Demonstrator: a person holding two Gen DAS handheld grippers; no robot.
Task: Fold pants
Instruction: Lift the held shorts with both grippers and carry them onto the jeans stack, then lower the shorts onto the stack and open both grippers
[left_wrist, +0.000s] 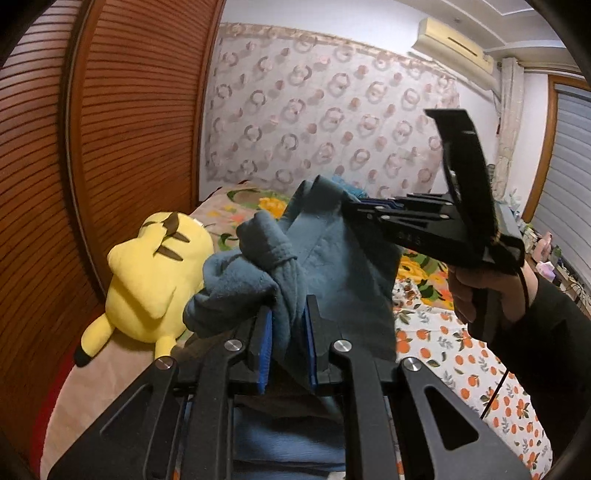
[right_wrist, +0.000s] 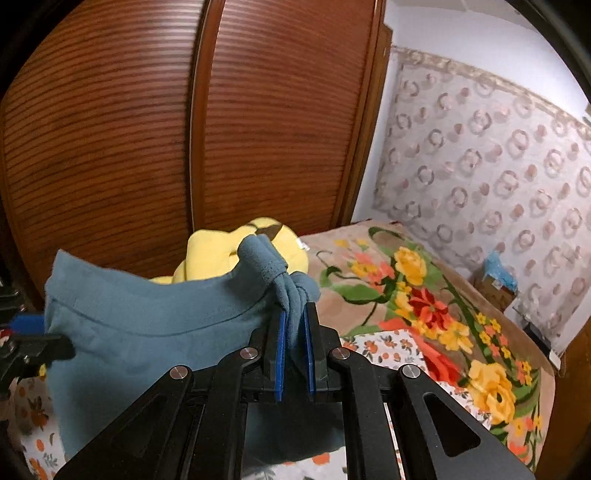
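The blue-grey fleece pants (left_wrist: 332, 266) hang in the air above the bed, held by both grippers. My left gripper (left_wrist: 288, 317) is shut on a bunched edge of the cloth between its blue pads. My right gripper (right_wrist: 295, 325) is shut on another bunched corner of the pants (right_wrist: 147, 332), whose hem stretches taut to the left. In the left wrist view the right gripper (left_wrist: 354, 206) shows from the side, clamped on the cloth's far edge. In the right wrist view the left gripper's tip (right_wrist: 40, 336) shows at the left edge, on the cloth.
A yellow plush toy (left_wrist: 155, 280) lies on the bed by the brown slatted wardrobe doors (left_wrist: 129, 129). The bed has a floral blanket (right_wrist: 424, 295) and an orange-print sheet (left_wrist: 461, 362). A patterned curtain (left_wrist: 332, 122) hangs behind. A small box (right_wrist: 495, 284) sits by the wall.
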